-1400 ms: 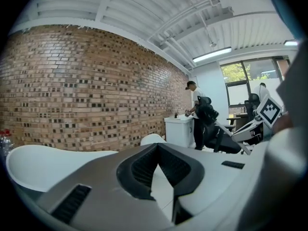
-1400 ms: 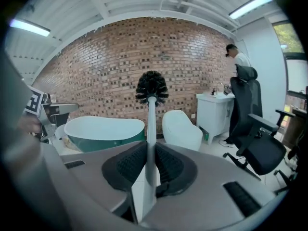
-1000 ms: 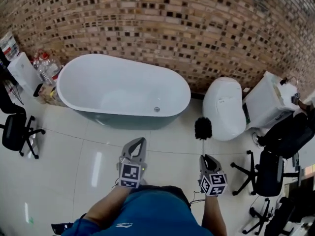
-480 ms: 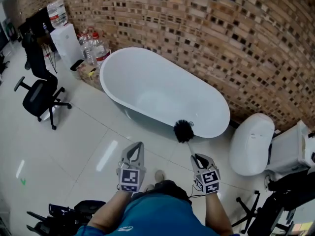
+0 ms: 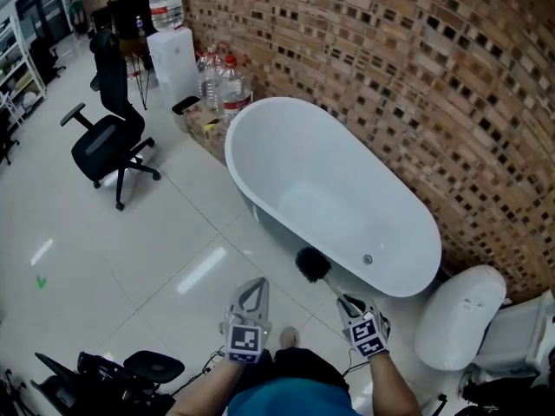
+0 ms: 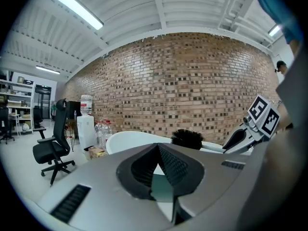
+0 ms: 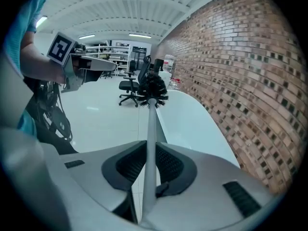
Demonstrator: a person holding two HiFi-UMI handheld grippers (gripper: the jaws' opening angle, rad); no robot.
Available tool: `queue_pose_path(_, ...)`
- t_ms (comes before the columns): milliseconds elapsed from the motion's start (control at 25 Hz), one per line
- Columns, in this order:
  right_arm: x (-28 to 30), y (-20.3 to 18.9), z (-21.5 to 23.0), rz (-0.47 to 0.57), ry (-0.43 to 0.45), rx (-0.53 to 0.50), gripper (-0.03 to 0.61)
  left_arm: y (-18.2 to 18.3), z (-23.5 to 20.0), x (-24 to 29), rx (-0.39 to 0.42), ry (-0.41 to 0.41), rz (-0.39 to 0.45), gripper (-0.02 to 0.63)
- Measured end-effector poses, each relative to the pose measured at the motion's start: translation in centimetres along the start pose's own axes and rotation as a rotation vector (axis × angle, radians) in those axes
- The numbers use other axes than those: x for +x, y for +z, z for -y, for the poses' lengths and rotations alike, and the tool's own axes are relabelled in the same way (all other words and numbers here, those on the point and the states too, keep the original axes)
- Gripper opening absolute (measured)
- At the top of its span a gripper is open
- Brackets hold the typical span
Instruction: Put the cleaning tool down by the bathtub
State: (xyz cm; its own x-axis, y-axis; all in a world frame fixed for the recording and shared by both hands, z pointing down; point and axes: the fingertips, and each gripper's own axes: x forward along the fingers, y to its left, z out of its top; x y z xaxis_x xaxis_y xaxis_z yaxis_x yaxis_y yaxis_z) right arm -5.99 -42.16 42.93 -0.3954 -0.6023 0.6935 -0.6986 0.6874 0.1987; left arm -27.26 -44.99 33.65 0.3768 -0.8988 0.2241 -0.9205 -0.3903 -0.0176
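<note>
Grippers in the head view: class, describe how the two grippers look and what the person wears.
Both the left gripper and right gripper are grey shells tapering to pointed jaws, lined with dark ribbed pads. Each carries a cube of black-and-white square markers. The person wears a blue top.

One white oval freestanding bathtub (image 5: 329, 189), one white toilet (image 5: 460, 315) and one white box-shaped water dispenser (image 5: 173, 59), topped by a single clear bottle (image 5: 165, 3), make up the fixtures. At least two more clear, red-capped water bottles (image 5: 227, 81) can be counted, though the cluster is too tight for an exact tally. Also here are one black-bristled, grey-handled toilet brush (image 5: 312, 264), two grey handheld tools, the left gripper (image 5: 253, 291) and the right gripper (image 5: 349, 304), and one black swivel office chair (image 5: 108, 141) in full view.
</note>
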Motion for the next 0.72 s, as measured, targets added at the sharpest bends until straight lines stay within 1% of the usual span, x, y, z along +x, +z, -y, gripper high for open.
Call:
queue_pose_path(80, 3.3, -0.5, -0.6, -0.018, 0.006, -0.054, 0.077, -3.0, -1.8, 0.9, -0.004, 0.006, 0.000, 0.000)
queue_pose_path(200, 9.7, -2.0, -1.2, -0.045, 0.028, -0.111, 0.077, -8.1, -5.1, 3.3, -0.005, 0.041, 0.002, 0.000)
queue_pose_path(320, 15.7, -4.7, -1.9, -0.068, 0.052, -0.138, 0.077, -13.2, -7.0, 5.6, -0.040, 0.069, 0.001, 0.000)
queue_pose_path(440, 21.1, -7.8, -2.5, -0.072, 0.070, -0.147, 0.077, -18.6, -7.6, 8.0, -0.043, 0.075, -0.016, 0.001)
queue_pose_path(560, 26.9, -12.0, -2.4, -0.098, 0.082, -0.161, 0.077, -23.7, -7.5, 11.3, -0.008, 0.060, -0.012, 0.001)
queue_pose_path(720, 36.1, -18.6, -2.4, -0.151, 0.084, -0.191, 0.077, -32.6, -7.2, 15.9, 0.042, 0.021, -0.048, 0.001)
